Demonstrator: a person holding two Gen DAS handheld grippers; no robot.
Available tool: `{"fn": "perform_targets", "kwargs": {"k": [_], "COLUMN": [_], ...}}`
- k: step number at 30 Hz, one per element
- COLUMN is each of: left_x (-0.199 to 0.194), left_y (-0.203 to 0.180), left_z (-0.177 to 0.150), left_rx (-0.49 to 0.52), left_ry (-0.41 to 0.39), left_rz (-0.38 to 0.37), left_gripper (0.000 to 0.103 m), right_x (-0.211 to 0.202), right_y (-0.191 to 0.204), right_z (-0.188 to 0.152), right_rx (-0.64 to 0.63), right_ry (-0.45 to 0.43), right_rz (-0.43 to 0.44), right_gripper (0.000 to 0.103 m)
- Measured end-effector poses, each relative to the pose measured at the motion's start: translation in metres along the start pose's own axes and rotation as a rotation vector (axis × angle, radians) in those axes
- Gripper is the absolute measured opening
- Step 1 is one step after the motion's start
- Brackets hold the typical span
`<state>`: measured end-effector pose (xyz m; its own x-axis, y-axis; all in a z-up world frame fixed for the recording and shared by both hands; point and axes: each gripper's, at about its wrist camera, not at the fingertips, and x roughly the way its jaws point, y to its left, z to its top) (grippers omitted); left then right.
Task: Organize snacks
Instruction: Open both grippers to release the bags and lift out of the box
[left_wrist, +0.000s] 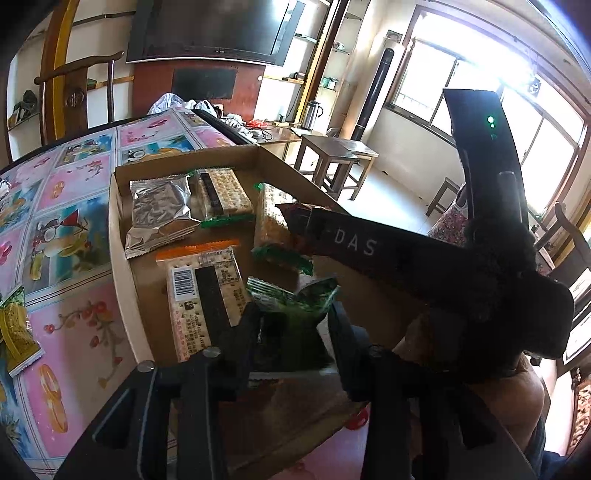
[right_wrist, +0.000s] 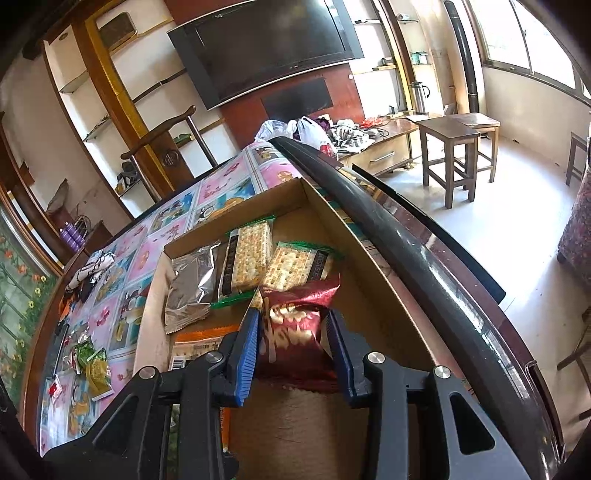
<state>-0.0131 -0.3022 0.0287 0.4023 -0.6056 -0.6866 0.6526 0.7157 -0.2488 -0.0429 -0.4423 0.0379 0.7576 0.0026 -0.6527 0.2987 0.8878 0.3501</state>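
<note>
Here both packets hang over the cardboard box (right_wrist: 325, 206): the right gripper (right_wrist: 291, 343) pinches a red snack packet (right_wrist: 291, 325), the left gripper (left_wrist: 291, 332) has a green packet (left_wrist: 295, 314) between its jaws, and each is best lowered onto bare cardboard beside the crackers (right_wrist: 247, 258) before the jaws part. Only the right view shows loose packets (right_wrist: 92, 365) left on the table; whether the left pads press, I cannot tell

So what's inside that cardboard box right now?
The cardboard box holds a silver packet, two green-edged cracker packs and an orange-edged cracker pack. Both grippers hide the floor nearest them, so anything lying there can't be seen.
</note>
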Motion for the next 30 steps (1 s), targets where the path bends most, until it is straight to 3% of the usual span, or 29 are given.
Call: {"fn": "perform_targets", "kwargs": {"k": [18, 26, 30], "left_x": [-0.013, -0.028, -0.043], "left_y": [-0.002, 0.010, 0.024], "left_z": [0.002, 0.003, 0.001], "left_rx": [-0.002, -0.039, -0.080], "left_ry": [-0.056, -0.115, -0.144], "left_rz": [0.001, 0.081, 0.129], "left_gripper": [0.046, 0.055, 0.057], "right_x": [-0.020, -0.026, -0.028], "right_y": [-0.007, 0.002, 0.017], "right_z": [0.004, 0.006, 0.005], "right_rx": [0.026, -0.014, -0.085], "right_ry": [-0.101, -0.149, -0.165], "right_rz": [-0.004, 0.017, 0.016], "right_gripper": [0.047, 0.048, 0.063]}}
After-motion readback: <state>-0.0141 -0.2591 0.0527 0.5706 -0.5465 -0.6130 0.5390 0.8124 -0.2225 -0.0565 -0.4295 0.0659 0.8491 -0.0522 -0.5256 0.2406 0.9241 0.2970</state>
